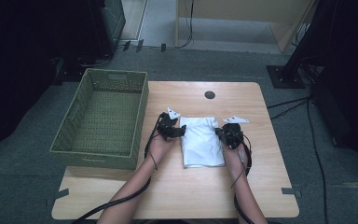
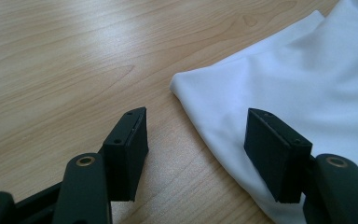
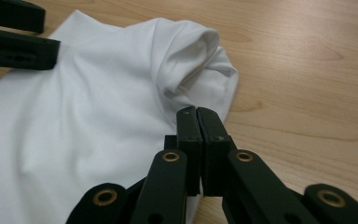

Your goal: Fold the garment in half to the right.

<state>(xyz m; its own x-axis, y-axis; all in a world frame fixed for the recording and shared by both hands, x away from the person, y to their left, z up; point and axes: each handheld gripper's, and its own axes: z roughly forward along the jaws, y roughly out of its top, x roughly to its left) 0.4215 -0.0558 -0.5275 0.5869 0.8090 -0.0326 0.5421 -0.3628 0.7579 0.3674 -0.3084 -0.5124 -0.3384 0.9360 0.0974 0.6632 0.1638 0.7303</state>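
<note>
Between both grippers on the counter lies the folded white shirt, long axis front-to-back, left gripper jaws spread astride its edge, right gripper jaws closed at its edge, cloth pinch unclear.

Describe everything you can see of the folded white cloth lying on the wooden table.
The folded white cloth is smooth, thin fabric in a rough rectangle, flat on the light wooden table to the right of the green woven basket. Its far right corner curls up in a loose fold. The left gripper stands open at its left edge, one jaw over the fabric. The right gripper is shut at its right edge; whether it pinches fabric is unclear.
</note>
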